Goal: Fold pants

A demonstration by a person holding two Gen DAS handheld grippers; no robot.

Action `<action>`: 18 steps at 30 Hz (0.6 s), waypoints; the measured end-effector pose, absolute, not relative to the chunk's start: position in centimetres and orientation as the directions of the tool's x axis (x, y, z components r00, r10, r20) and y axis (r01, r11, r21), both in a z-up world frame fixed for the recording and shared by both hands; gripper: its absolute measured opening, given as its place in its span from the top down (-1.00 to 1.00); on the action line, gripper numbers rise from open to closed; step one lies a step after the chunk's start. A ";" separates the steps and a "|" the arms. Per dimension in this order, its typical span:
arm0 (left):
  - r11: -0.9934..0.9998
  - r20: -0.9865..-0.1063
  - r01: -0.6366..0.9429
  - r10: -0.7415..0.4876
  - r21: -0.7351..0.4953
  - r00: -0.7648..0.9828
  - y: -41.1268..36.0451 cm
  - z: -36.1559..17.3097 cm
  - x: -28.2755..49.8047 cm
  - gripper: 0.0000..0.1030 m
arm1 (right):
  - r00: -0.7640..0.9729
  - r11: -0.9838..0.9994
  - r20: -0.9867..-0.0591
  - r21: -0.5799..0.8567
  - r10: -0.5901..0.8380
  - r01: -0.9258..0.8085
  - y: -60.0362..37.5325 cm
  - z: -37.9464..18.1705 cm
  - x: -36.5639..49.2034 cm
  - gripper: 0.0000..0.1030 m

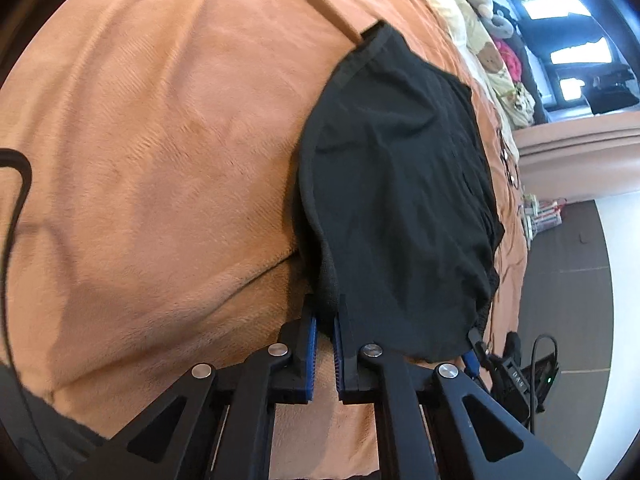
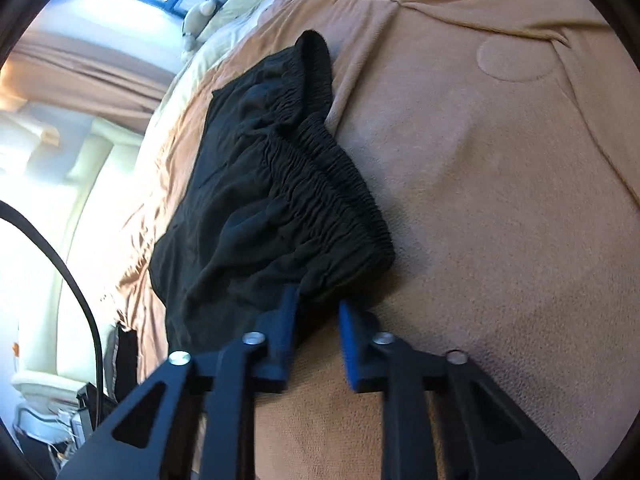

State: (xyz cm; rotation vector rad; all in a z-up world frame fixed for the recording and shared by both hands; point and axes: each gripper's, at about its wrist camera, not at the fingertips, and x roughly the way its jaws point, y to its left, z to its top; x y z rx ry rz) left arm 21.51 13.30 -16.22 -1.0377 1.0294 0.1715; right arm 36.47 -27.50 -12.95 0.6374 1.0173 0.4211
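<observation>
You see plain black pants (image 1: 396, 200) on tan-orange blanket (image 1: 160, 152). Your grippers: black frames, blue finger pads (image 2: 352, 344). Cream quilt (image 2: 236, 12) carries brown bear print.

The left tool (image 1: 326, 312) was nearly closed, its blue-padded fingers (image 1: 312, 330) pinching a fold of the black pants (image 1: 396, 184). The right tool (image 2: 316, 308) stood parted, one finger (image 2: 289, 304) touching the pants' gathered waistband edge.

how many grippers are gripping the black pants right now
1 for sure. The left gripper has its jaws pinched on a fold of the black pants at their near edge. The right gripper sits at the elastic waistband with jaws apart, gripping nothing.
</observation>
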 end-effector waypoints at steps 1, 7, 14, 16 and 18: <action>0.546 -0.769 -0.557 -0.317 -0.626 0.555 13.3 -15.8 21.4 0.88 | 0.475 0.738 -0.637 0.674 0.607 -0.040 -27.6 -12.9 36.2 0.79; 0.573 -0.744 -0.515 -0.283 -0.638 0.606 13.5 -12.5 21.3 0.90 | 0.493 0.715 -0.592 0.692 0.638 -0.096 -27.4 -12.0 35.1 0.84; 0.633 -0.705 -0.448 -0.229 -0.631 0.671 13.5 -7.8 21.9 0.90 | 0.511 0.696 -0.549 0.704 0.661 -0.144 -27.3 -11.1 34.8 0.86; 0.641 -0.697 -0.437 -0.221 -0.631 0.683 13.8 -6.9 22.3 0.90 | 0.514 0.692 -0.541 0.706 0.666 -0.154 -27.3 -10.9 34.9 0.86; 0.645 -0.690 -0.430 -0.216 -0.632 0.690 14.1 -6.4 22.9 0.90 | 0.517 0.689 -0.533 0.707 0.670 -0.163 -27.1 -10.8 35.1 0.86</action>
